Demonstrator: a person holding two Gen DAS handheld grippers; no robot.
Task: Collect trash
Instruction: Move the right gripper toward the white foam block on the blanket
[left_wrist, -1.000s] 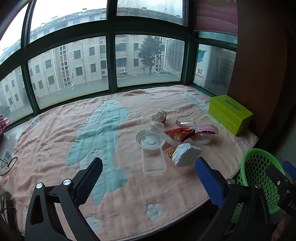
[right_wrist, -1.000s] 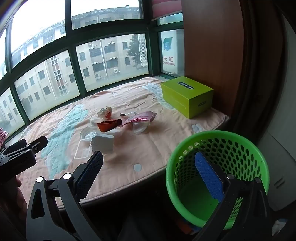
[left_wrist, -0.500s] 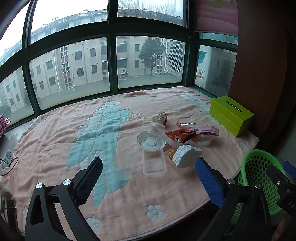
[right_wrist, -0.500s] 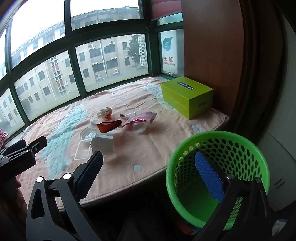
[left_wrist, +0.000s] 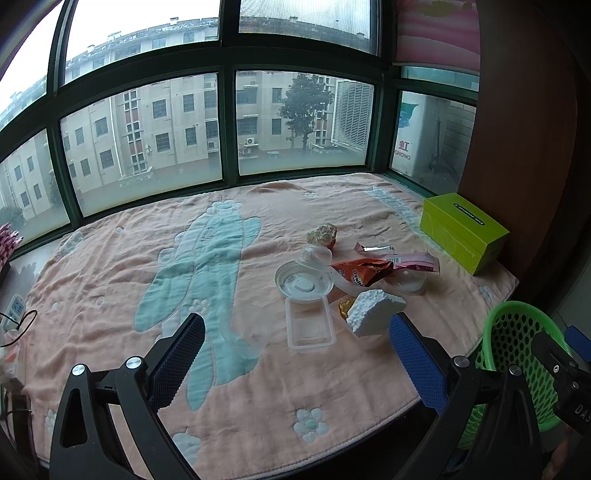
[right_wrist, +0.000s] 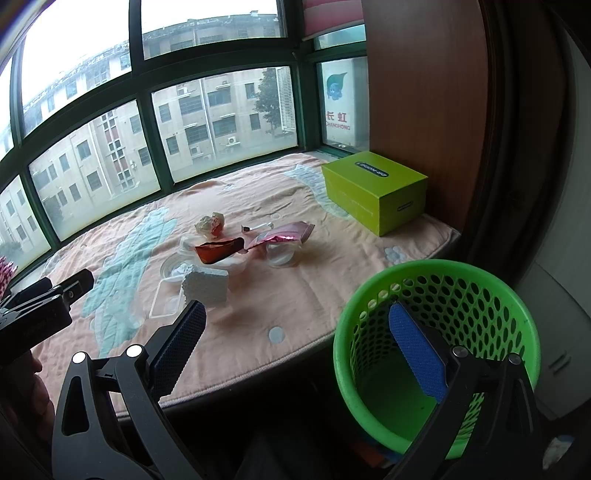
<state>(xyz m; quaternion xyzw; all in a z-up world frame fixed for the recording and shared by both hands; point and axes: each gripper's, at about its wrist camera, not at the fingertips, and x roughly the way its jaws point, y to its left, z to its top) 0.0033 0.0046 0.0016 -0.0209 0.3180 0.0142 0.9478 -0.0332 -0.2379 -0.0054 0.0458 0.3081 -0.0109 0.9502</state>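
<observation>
Left wrist view: left gripper (left_wrist: 297, 354) open, empty over trash pile (left_wrist: 347, 280) on blanket (left_wrist: 110, 280); right gripper (right_wrist: 295, 343) open by green basket (right_wrist: 517, 295).

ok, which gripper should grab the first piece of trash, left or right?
Left, probably. The left gripper is open and faces the pile, with the clear tray and foam chunk just ahead of its jaws. The right gripper, also open, sits nearer the green basket, farther from the pile.

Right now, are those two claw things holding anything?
Left gripper: open, holding nothing, above the blanket.
Right gripper: open, holding nothing, near the green basket.
</observation>
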